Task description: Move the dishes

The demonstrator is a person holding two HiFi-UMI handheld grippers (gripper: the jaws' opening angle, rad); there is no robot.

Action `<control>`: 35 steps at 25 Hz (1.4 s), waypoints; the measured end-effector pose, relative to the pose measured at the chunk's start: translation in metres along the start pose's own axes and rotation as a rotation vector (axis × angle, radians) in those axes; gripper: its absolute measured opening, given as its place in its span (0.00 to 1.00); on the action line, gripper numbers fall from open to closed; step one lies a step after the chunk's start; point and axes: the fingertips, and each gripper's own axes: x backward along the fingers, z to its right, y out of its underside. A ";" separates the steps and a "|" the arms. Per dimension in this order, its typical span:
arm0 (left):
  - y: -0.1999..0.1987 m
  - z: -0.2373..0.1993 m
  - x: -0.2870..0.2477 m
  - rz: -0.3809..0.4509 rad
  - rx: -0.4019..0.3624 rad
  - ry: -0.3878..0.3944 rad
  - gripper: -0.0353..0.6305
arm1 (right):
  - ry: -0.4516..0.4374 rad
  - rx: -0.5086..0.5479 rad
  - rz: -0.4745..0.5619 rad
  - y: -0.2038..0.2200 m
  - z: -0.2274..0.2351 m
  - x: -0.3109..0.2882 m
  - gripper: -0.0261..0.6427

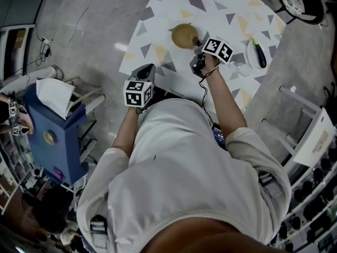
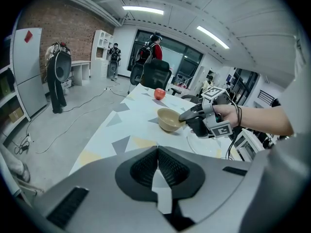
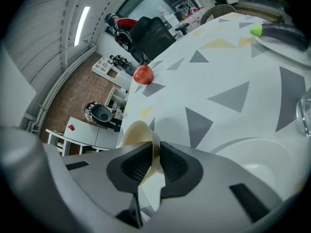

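Bowl [image 3: 136, 132] near plate [image 3: 262, 154], apple [image 3: 143, 74] beyond

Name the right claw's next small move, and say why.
Probably lift a little. The right claw pinches the rim of the tan bowl, which seems to rest on the table. The left claw is shut and empty, so it offers no support.
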 end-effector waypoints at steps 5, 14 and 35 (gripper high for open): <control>-0.004 -0.001 0.000 0.005 -0.011 0.013 0.08 | -0.006 -0.003 0.028 -0.002 -0.002 0.003 0.11; -0.011 0.010 -0.006 0.000 -0.057 0.068 0.08 | 0.017 0.108 0.078 0.002 0.002 0.022 0.27; -0.033 0.098 -0.064 -0.082 -0.319 0.367 0.08 | 0.292 0.610 0.386 0.020 0.037 0.141 0.04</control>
